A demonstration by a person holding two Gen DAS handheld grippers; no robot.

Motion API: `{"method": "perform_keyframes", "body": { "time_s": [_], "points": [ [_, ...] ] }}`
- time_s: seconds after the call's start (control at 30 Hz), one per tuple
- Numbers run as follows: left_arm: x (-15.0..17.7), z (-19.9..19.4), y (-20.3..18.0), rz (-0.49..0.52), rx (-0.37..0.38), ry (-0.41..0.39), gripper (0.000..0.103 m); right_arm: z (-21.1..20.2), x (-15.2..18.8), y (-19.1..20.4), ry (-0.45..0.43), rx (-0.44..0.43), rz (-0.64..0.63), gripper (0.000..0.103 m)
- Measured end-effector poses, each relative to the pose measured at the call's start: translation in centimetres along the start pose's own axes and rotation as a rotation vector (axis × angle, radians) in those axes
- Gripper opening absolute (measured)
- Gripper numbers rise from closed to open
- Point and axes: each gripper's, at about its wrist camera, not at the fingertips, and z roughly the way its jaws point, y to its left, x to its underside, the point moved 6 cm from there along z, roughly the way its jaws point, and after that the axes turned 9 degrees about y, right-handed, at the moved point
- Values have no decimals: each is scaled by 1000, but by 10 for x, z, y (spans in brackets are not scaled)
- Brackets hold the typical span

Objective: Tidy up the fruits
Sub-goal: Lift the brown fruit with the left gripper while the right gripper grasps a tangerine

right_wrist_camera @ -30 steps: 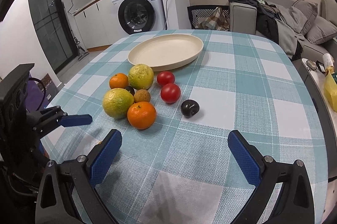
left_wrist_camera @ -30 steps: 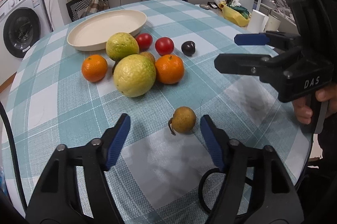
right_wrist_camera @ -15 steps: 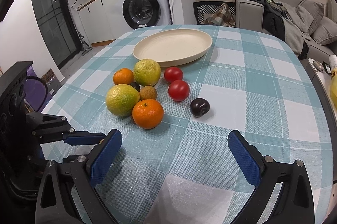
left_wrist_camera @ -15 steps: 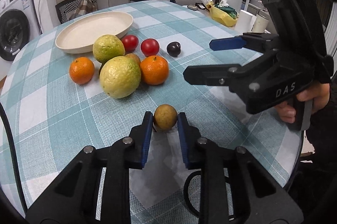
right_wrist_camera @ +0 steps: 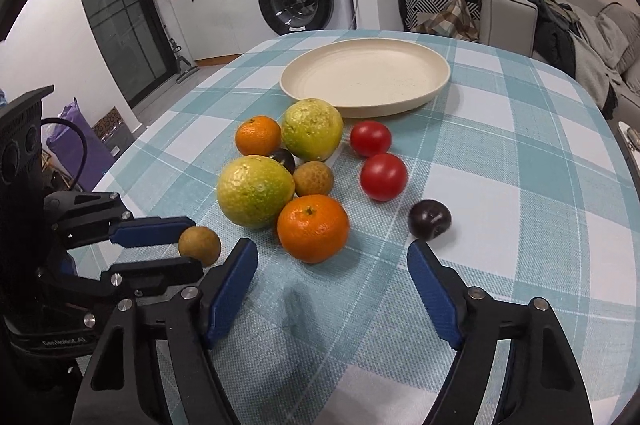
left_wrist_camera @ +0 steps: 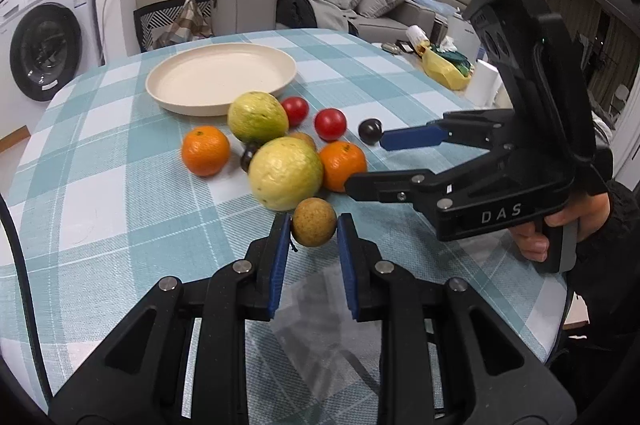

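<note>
L gripper (left_wrist_camera: 313, 229) was clamped on a small brown fruit (left_wrist_camera: 313, 227), blue pads touching both sides; whether it was off the checked tablecloth (left_wrist_camera: 100, 193) or resting on it, can't tell. R gripper (right_wrist_camera: 332, 265) hung w/ fingers spread wide, nothing between them, above the cloth near the table's near edge. In the R wrist view a tangerine (right_wrist_camera: 313, 228) sat just past its tips at 12 o'clock, dark plum (right_wrist_camera: 429, 219) at approx 1 o'clock. Rest of the fruit pile lay bunched beyond, w/ the cream plate (right_wrist_camera: 366, 107) farther off at 12, holding no fruit.
</note>
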Motion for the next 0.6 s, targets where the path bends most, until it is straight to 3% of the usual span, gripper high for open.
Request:
{"method": "perform_keyframes", "body": {
  "time_s": [0.23, 0.4, 0.5, 0.6],
  "points": [
    [-3, -12, 19, -57, -16, -43, 21, 12, -6, 6, 27, -11, -31, 57],
    [-5, -15, 28, -92, -25, -56, 21, 19, -8, 6, 43, -9, -44, 54],
    [-7, -15, 32, -106, -36, -67, 21, 20, -9, 7, 48, -23, -55, 45],
    [-11, -16, 35, -121, -40, -76, 21, 18, -8, 8, 44, -36, -60, 43]
  ]
}}
